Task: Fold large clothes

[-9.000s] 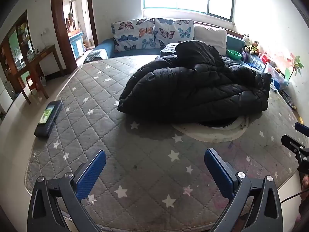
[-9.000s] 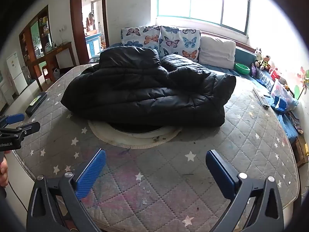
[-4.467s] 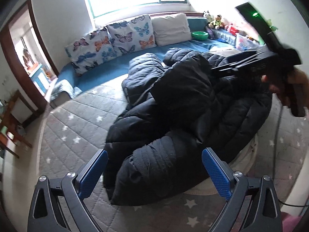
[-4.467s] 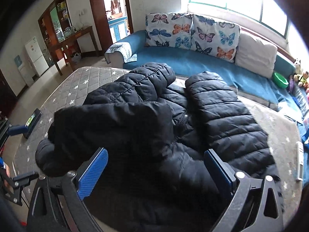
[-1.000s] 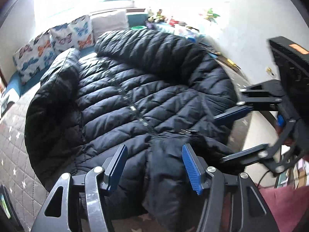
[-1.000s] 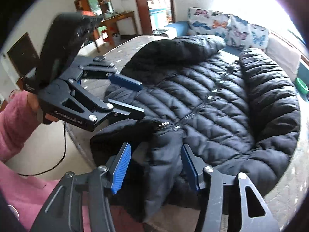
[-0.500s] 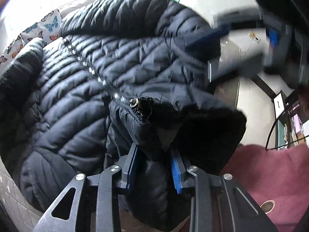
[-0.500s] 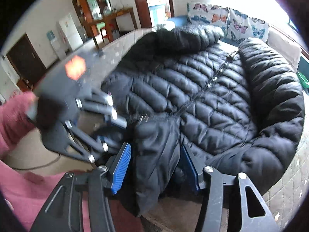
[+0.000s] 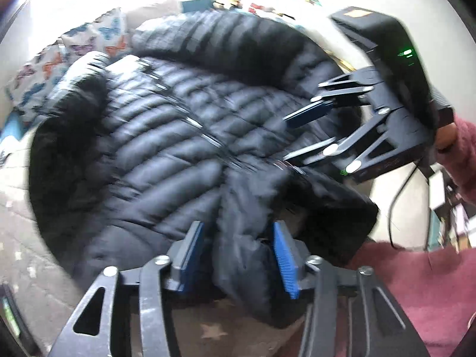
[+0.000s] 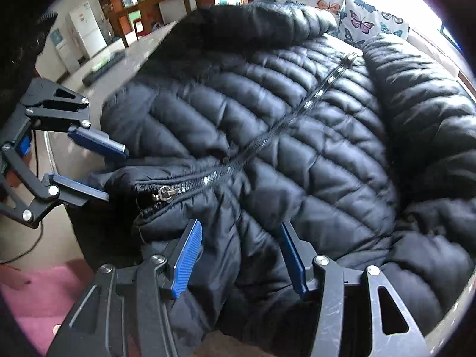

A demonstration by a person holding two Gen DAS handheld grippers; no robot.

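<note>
Your left tongs (image 9: 238, 255) sat at the near hem of the black puffer jacket (image 9: 166, 136), and their jaws had just been opening; a fold of the hem was between the blue pads (image 9: 284, 260) but they'd let go of it, gaps on both sides. Your right tongs (image 10: 241, 255) were parted too, straddling the bunched hem just below the zipper pull (image 10: 165, 192); I couldn't tell for sure whether the pads pressed the fabric. The jacket lay front-up, spread over the grey star-print mattress (image 9: 17, 255), zipper (image 10: 297, 113) running away from you toward the butterfly cushions (image 10: 357, 15); the near hem spilled over the mattress edge by your pink sleeve (image 9: 464, 154).
</note>
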